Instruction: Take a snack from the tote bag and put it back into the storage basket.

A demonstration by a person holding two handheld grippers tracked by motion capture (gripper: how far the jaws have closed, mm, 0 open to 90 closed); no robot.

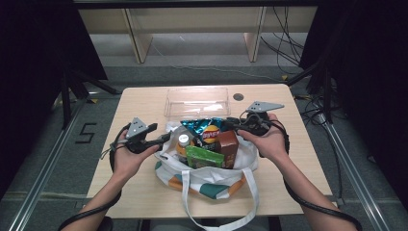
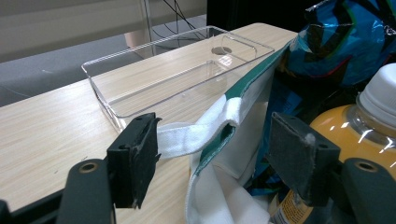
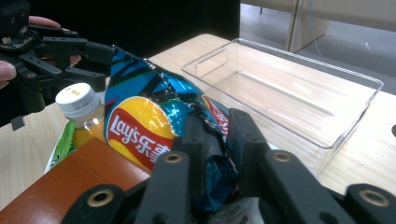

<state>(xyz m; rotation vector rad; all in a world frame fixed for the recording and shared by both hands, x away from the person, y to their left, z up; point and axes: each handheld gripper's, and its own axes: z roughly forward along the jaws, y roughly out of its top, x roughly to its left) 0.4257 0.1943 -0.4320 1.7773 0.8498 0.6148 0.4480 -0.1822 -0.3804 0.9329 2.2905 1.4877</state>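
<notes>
Chips, one blue bag, stand in the tote near the tabletop's front edge, and my right gripper has its jaws pinched shut on the bag's crinkled top. My left gripper is wide open at the tote's left rim, one white strap crossing between its jaws. I count one orange bottle, one brown box and one green packet in the tote too. One clear tray sits at the back edge.
</notes>
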